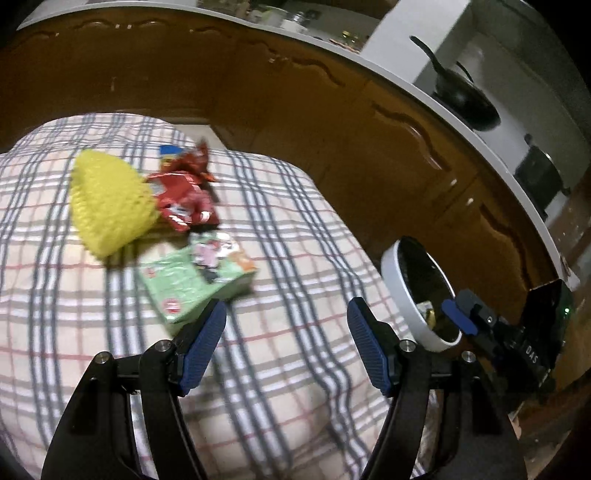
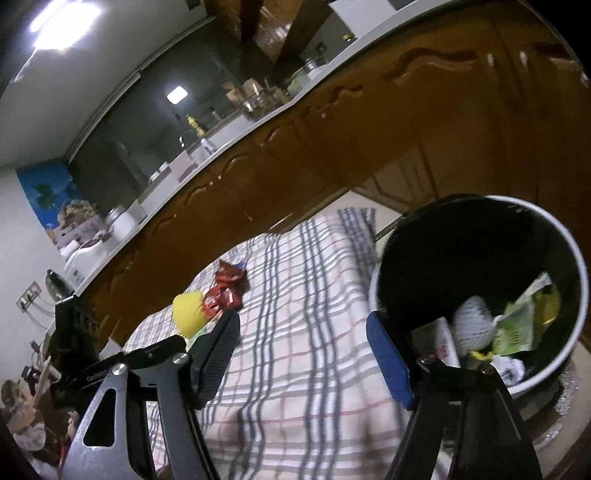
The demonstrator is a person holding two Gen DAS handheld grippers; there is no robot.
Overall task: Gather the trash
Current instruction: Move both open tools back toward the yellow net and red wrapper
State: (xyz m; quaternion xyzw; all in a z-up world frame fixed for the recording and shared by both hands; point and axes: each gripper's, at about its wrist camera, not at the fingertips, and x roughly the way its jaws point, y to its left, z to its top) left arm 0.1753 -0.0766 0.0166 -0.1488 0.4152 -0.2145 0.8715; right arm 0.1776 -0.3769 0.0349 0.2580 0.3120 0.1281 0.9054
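Green carton flat, long axis toward left gripper

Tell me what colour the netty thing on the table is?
Bright yellow foam net, clearest in the left wrist view.

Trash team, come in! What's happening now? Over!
Both hand-held grippers open, empty. Green packet, red wrappers, yellow net on checked cloth. Bin part-filled. Nothing blocking.

We are seeing dim, warm indoor light in both views. A ceiling lamp is glaring white at the right view's top left, and a smaller light is reflecting in the dark window. Glossy cabinets are catching small highlights. Motion blur is smearing the checked cloth and wrappers. Fisheye distortion is bending the counter, and corners are fading to black.
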